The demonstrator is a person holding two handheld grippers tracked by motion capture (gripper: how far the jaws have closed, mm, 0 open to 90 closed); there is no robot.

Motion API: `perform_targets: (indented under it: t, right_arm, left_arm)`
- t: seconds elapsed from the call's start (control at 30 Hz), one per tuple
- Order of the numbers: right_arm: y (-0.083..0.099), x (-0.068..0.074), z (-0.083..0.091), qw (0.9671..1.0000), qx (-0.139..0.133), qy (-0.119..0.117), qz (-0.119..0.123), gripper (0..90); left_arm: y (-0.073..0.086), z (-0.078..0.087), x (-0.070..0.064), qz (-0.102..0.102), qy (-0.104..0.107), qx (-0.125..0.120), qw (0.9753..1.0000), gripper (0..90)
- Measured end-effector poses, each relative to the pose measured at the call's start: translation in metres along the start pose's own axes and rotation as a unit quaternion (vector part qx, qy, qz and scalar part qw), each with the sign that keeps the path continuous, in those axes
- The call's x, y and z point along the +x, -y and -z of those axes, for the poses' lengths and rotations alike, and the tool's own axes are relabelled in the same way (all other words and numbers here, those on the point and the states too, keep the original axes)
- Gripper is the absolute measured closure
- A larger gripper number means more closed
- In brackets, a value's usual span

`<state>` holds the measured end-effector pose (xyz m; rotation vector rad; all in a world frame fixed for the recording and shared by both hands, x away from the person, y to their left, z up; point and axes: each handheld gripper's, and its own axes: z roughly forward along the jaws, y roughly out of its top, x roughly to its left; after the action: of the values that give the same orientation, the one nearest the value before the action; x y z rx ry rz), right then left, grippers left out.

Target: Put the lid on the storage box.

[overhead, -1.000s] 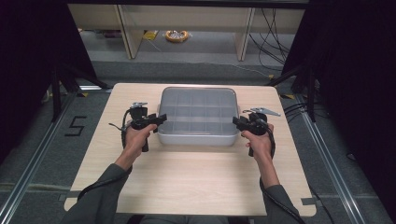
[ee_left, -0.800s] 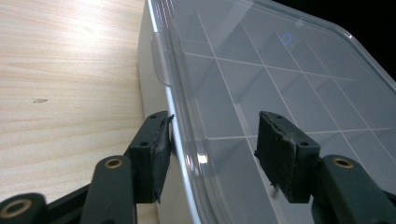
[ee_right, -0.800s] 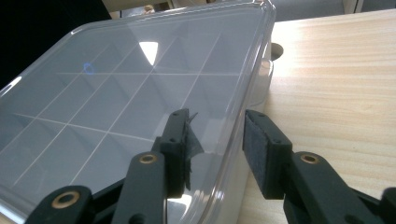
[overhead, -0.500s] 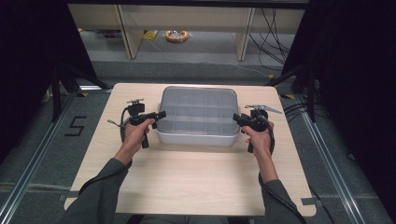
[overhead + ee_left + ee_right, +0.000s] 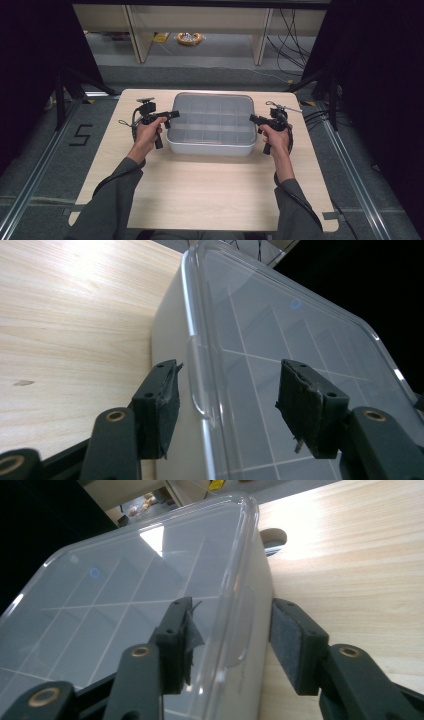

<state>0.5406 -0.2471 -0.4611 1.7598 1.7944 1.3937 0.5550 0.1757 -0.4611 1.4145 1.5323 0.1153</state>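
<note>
You are sitting at a pale wooden table point(image 5: 210, 185) with rounded corners, standing on a grey floor point(image 5: 45, 165). Light is glaring off the tabletop's grain in the left gripper view. A metal rail point(image 5: 35, 175) is running along the floor on your left, beside a painted "5" point(image 5: 80, 135). Black curtains point(image 5: 30, 60) are hanging at both sides. Ahead, beige shelving legs point(image 5: 134, 32) are standing on the floor, a yellow coil point(image 5: 189, 38) is lying between them, and black cables point(image 5: 292, 30) are trailing down at the right.
</note>
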Motion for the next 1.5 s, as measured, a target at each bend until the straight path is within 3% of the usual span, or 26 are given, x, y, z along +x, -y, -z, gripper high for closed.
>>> perform_targets:
  t: [0.03,0.13,0.17,0.2,0.23,0.4,0.47,0.5,0.6,0.63,0.7,0.77,0.87,0.9,0.93,0.97,1.0,1.03,1.07,1.1,1.23,1.27,1.3,1.33,1.47,1.5]
  right_arm:
    - [0.000,0.002,-0.001,1.0000,0.002,-0.001,-0.003,56.7]
    - [0.002,0.006,-0.002,0.9999,-0.002,0.006,-0.009,55.8]
    - [0.003,0.008,-0.002,0.9997,-0.004,0.004,-0.022,56.1]
    - [0.003,0.013,0.000,0.9984,0.010,0.004,-0.055,56.2]
    - [0.003,0.011,-0.001,0.9994,0.002,0.006,-0.033,56.2]
    - [0.004,0.013,-0.002,0.9995,0.000,0.005,-0.032,56.6]
    - [0.005,0.014,-0.002,0.9994,0.001,0.004,-0.034,56.6]
    - [0.005,0.011,-0.004,1.0000,-0.003,0.008,-0.003,56.8]
    - [0.006,0.012,-0.006,0.9999,-0.010,0.011,-0.002,56.7]
    - [0.007,0.020,-0.002,0.9983,0.005,0.010,-0.057,56.4]
    - [0.007,0.021,-0.001,0.9980,0.008,0.009,-0.063,56.1]
    - [0.007,0.016,-0.002,0.9992,-0.007,0.004,-0.038,54.4]
    - [0.006,0.016,-0.001,0.9992,-0.009,0.002,-0.038,52.9]
    - [0.006,0.020,0.001,0.9980,-0.005,0.003,-0.064,52.9]
    - [0.006,0.013,-0.001,0.9993,-0.025,0.004,-0.026,52.9]
    - [0.005,0.016,0.002,0.9980,-0.018,-0.006,-0.061,53.1]
    - [0.005,0.011,0.002,0.9989,-0.032,-0.006,-0.034,53.5]
    - [0.005,0.017,0.004,0.9984,-0.022,-0.005,-0.053,53.8]
    - [0.005,0.018,0.005,0.9985,-0.014,-0.003,-0.053,53.8]
    - [0.005,0.013,0.003,0.9995,-0.018,0.000,-0.026,53.9]
    - [0.011,0.010,-0.001,0.9997,-0.017,0.004,-0.020,54.9]
    - [0.012,0.015,0.000,0.9985,-0.005,-0.001,-0.055,54.7]
    - [0.014,0.015,-0.001,0.9982,-0.009,-0.008,-0.059,54.0]
    - [0.014,0.011,-0.003,0.9994,-0.017,-0.006,-0.030,53.9]
    - [0.013,0.011,-0.002,0.9994,-0.018,-0.002,-0.031,52.9]
    - [0.013,0.017,0.001,0.9977,-0.006,-0.005,-0.067,51.6]
  left_arm:
    - [-0.001,-0.001,-0.001,0.002,0.005,0.001,1.0000,40.9]
    - [-0.002,-0.002,-0.004,0.002,-0.012,0.001,0.9999,41.3]
    - [-0.003,-0.002,-0.004,0.005,-0.014,0.001,0.9999,41.9]
    - [-0.003,-0.002,-0.005,0.008,-0.017,0.000,0.9998,42.7]
    - [-0.003,-0.002,-0.006,0.010,-0.019,-0.001,0.9998,43.6]
    - [-0.005,0.002,-0.006,0.012,-0.018,-0.011,0.9997,47.2]
    - [-0.006,0.003,-0.007,0.013,-0.030,-0.006,0.9995,47.2]
    - [-0.007,0.003,-0.007,0.013,-0.032,-0.003,0.9994,47.4]
    - [-0.004,-0.001,-0.006,-0.005,-0.043,0.007,0.9990,48.6]
    - [-0.002,-0.002,-0.006,-0.011,-0.045,0.008,0.9989,48.6]
    - [0.000,-0.004,-0.006,-0.016,-0.046,0.007,0.9988,48.4]
    - [-0.001,-0.004,-0.005,-0.023,-0.044,0.011,0.9987,48.2]
    - [0.000,-0.003,-0.007,-0.021,-0.045,0.018,0.9986,48.1]
    - [0.001,-0.003,-0.007,-0.020,-0.045,0.022,0.9986,48.0]
    - [0.001,-0.004,-0.007,-0.018,-0.046,0.019,0.9986,47.5]
    - [0.001,-0.005,-0.007,-0.016,-0.046,0.016,0.9987,47.0]
    - [0.001,-0.005,-0.007,-0.015,-0.045,0.017,0.9987,46.6]
    - [0.000,-0.005,-0.007,-0.018,-0.047,0.019,0.9985,46.7]
    - [0.000,-0.005,-0.007,-0.021,-0.048,0.021,0.9984,47.1]
    - [0.000,-0.005,-0.007,-0.021,-0.048,0.020,0.9984,47.2]
    - [0.001,-0.005,-0.007,-0.029,-0.048,0.022,0.9982,46.9]
    - [0.001,-0.005,-0.007,-0.037,-0.044,0.021,0.9981,46.2]
    - [0.002,-0.005,-0.007,-0.036,-0.044,0.021,0.9981,45.7]
    - [0.002,-0.005,-0.007,-0.037,-0.043,0.022,0.9981,45.7]
    - [0.002,-0.004,-0.006,-0.013,-0.039,0.026,0.9988,43.2]
    - [0.002,-0.003,-0.006,-0.015,-0.037,0.023,0.9989,40.9]
